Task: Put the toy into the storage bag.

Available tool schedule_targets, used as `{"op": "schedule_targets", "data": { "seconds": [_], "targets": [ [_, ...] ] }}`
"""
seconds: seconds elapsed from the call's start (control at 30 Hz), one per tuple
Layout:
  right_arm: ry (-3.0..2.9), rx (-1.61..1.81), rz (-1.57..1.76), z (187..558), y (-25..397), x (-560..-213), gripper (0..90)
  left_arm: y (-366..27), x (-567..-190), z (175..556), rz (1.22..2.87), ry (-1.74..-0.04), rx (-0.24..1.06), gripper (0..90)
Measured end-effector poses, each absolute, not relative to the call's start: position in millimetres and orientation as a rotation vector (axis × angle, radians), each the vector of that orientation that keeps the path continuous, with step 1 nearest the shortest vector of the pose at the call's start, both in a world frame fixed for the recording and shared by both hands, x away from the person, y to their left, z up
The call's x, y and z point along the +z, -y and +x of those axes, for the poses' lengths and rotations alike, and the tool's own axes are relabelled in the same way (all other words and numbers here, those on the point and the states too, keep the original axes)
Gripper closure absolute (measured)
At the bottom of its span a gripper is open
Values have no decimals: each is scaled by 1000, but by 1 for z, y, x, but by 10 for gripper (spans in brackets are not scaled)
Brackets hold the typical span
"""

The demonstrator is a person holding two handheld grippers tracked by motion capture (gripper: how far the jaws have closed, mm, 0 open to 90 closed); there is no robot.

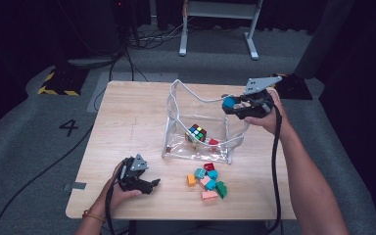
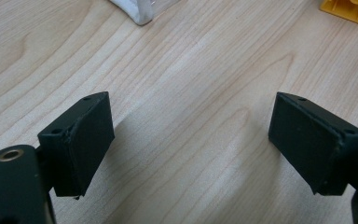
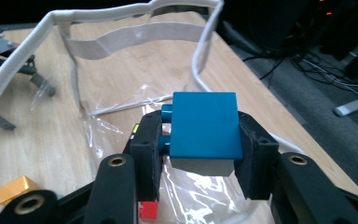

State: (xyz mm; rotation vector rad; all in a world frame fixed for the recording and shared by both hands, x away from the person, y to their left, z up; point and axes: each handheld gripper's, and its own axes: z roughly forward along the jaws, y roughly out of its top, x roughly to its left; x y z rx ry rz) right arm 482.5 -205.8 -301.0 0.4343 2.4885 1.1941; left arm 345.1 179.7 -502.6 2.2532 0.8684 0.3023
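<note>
Blue block [image 3: 205,125] pinched flat-side to flat-side in my right gripper [image 3: 198,156], centre of the right gripper view, hovering above the clear bag [image 1: 176,110] at upper right of the high view. Looks like hard light plastic, smooth faces, so I'd grip mid-body, not the studs. The bag is floppy and its rim [image 3: 18,51] may fold. Left gripper [image 2: 191,144] jaws spread wide, empty, over bare table [image 2: 191,60] at lower left

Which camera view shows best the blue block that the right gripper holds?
The right gripper view: the blue block sits large between the right gripper jaws. The high view shows it small. The left gripper view looks at bare table.
</note>
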Motion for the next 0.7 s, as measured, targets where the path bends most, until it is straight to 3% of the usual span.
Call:
{"op": "schedule_targets", "data": {
  "seconds": [0.7],
  "targets": [
    [-2766, 680, 278, 503, 149, -323, 574, -180, -503, 345, 2254, -867, 303, 142]
  ]
}}
